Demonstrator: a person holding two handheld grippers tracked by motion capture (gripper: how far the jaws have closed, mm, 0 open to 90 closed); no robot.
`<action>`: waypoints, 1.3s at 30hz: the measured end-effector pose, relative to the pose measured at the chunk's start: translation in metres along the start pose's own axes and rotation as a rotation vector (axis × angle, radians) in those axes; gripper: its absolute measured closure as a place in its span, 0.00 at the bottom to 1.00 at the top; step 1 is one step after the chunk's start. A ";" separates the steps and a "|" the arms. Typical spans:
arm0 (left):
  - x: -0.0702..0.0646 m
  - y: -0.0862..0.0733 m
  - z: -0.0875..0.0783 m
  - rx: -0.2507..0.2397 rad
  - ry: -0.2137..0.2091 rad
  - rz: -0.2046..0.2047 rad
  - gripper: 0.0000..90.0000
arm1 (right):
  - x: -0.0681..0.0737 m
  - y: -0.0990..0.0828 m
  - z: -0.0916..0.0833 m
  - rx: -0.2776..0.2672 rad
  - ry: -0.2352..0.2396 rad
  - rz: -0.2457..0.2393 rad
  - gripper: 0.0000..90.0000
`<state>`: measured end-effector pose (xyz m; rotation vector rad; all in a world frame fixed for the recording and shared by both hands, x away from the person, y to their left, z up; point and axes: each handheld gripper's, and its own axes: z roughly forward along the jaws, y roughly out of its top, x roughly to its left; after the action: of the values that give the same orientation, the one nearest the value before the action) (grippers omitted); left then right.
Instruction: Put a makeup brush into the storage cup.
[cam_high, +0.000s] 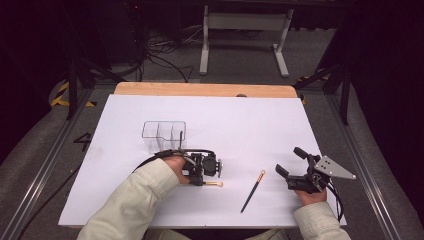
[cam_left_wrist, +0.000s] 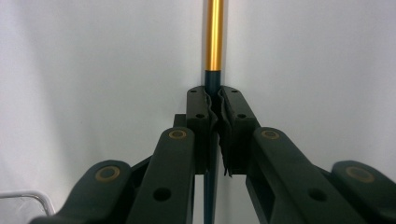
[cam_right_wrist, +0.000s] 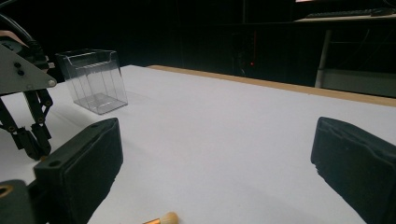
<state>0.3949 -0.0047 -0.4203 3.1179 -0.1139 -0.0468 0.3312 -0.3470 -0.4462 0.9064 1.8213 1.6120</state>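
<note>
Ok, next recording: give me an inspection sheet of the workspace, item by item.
Surface: white sheet over a wooden tabletop, whose edge shows along the far side.
Job's things: one makeup brush clamped by its dark handle, gold ferrule beyond the jaws; a second brush lies loose on the sheet; clear compartment box stands upright, with something thin and dark in it.
Clutter: nothing seen.
Grippers: left gripper shut on the first brush; right gripper open, holding nothing.
Cables: one trails from each gripper; more lie on the floor beyond the table.
Surroundings: dark room, white desk frame behind.
</note>
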 end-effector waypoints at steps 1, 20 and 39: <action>0.000 -0.001 0.000 -0.005 0.001 -0.007 0.92 | 0.000 0.000 0.000 0.000 -0.001 0.000 0.03; -0.006 -0.023 -0.048 -0.224 0.026 -0.076 0.92 | 0.000 0.000 0.000 0.001 -0.002 -0.002 0.03; -0.011 -0.066 -0.067 -0.632 0.130 -0.184 0.92 | 0.000 0.000 0.000 0.003 -0.002 -0.002 0.03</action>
<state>0.3905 0.0635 -0.3547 2.4813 0.1608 0.0974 0.3310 -0.3467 -0.4462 0.9065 1.8225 1.6069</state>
